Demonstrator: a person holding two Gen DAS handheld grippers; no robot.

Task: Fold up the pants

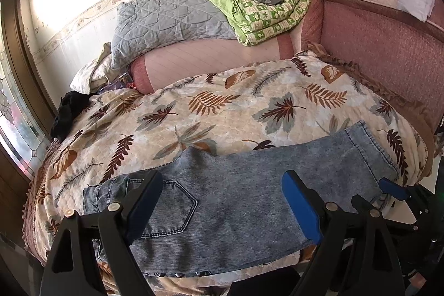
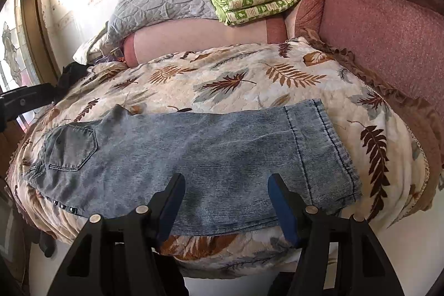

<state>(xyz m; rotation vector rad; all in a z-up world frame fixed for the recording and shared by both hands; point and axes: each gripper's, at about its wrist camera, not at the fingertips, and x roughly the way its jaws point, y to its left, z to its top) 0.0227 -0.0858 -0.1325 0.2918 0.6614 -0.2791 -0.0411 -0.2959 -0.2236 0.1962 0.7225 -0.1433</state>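
Observation:
Light blue acid-wash jeans (image 1: 236, 193) lie flat along the front edge of a leaf-patterned bedspread (image 1: 222, 107), legs laid one on the other, back pocket at the left, hems at the right. My left gripper (image 1: 222, 201) is open and empty, held above the jeans' middle near the pocket. My right gripper (image 2: 226, 201) is open and empty, above the leg part (image 2: 208, 157) near the front edge. The right gripper's blue tip also shows in the left wrist view (image 1: 392, 189), beside the hems.
A grey quilted pillow (image 1: 166, 21) and a folded green blanket (image 1: 266, 10) lie on a pink bolster at the back. A red padded headboard (image 1: 383, 46) runs along the right. Dark clothing (image 1: 69, 113) sits at the bed's left edge by a window.

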